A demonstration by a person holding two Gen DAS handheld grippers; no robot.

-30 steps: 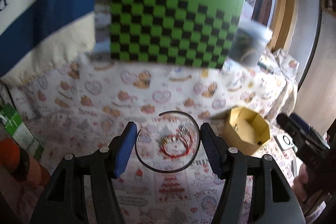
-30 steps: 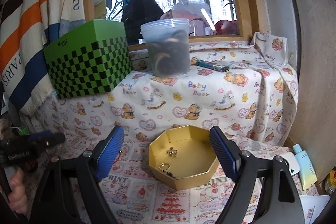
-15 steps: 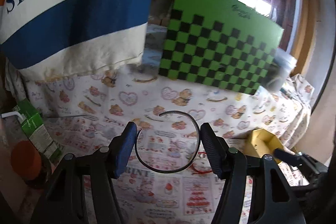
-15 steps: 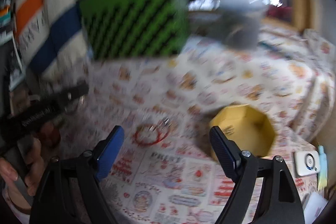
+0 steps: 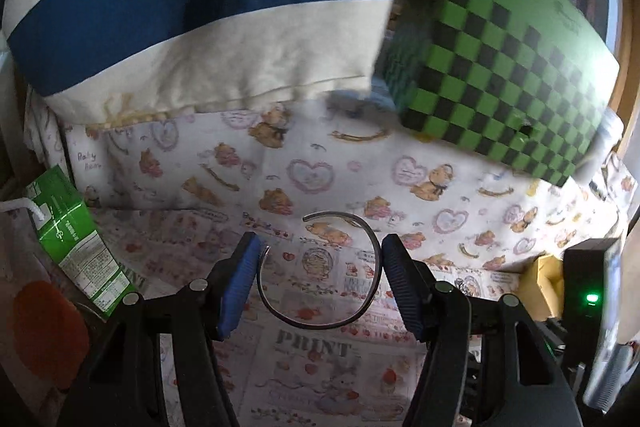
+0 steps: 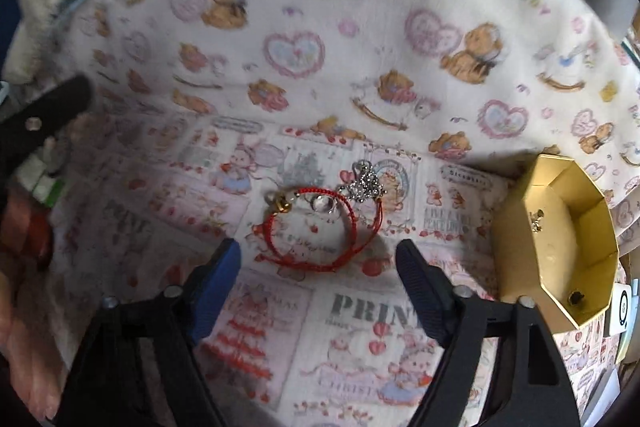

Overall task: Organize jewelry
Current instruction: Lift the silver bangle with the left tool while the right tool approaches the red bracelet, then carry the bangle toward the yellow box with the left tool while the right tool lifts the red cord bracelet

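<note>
A teddy-bear print cloth (image 6: 320, 75) covers the surface. Your left gripper (image 5: 320, 263) pinches a thin open bangle (image 5: 320, 323) between its pads. Your right gripper (image 6: 318, 267) hangs wide open and empty over the red cord bracelet (image 6: 320, 227) at frame centre, with the gold box (image 6: 560, 239) at right.

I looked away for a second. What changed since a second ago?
The right tongs swung from over the gold box to above the red bracelet, open. The left tongs turned left, away from that pile. Unchanged: the left pair holds the open metal bangle.
</note>
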